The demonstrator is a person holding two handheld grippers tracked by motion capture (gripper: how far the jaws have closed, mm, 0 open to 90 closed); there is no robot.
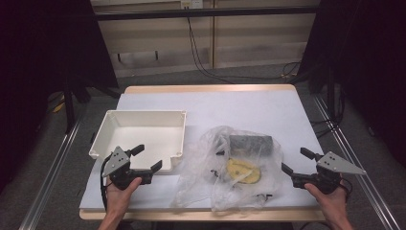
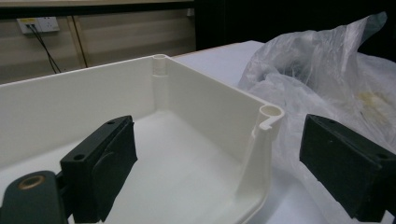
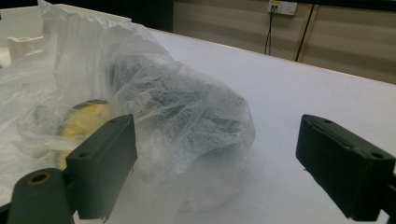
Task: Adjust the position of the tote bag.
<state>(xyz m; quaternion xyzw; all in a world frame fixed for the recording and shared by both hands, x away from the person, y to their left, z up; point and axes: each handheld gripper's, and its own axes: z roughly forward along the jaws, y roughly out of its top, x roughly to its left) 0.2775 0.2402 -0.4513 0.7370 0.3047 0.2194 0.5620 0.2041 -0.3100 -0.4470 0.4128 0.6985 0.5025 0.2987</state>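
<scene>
I hold the left gripper (image 1: pixel 146 158) with jaws apart at the white tray's (image 1: pixel 111 122) corner; my right gripper (image 1: pixel 297 161), jaws apart, faces the plastic bag (image 1: pixel 201 163) at nine o'clock.

High view: fixed above the person's edge of the bench (image 1: pixel 268 103), facing forward and down, far enough to take in the whole top, floor and back wall beyond. Left gripper view: low, near bench level, looks between its own fingers (image 2: pixel 100 170) at the near corner of the white tray (image 2: pixel 201 107), very close; clear bag (image 2: pixel 327 79) at its right. Right gripper view: same low height, looks between its fingers (image 3: pixel 105 165) at the bag (image 3: pixel 177 107) close up, tray corner (image 3: pixel 21 46) far left. All three share bag and tray; both gripper views also catch the wall socket (image 2: pixel 37 23).
</scene>
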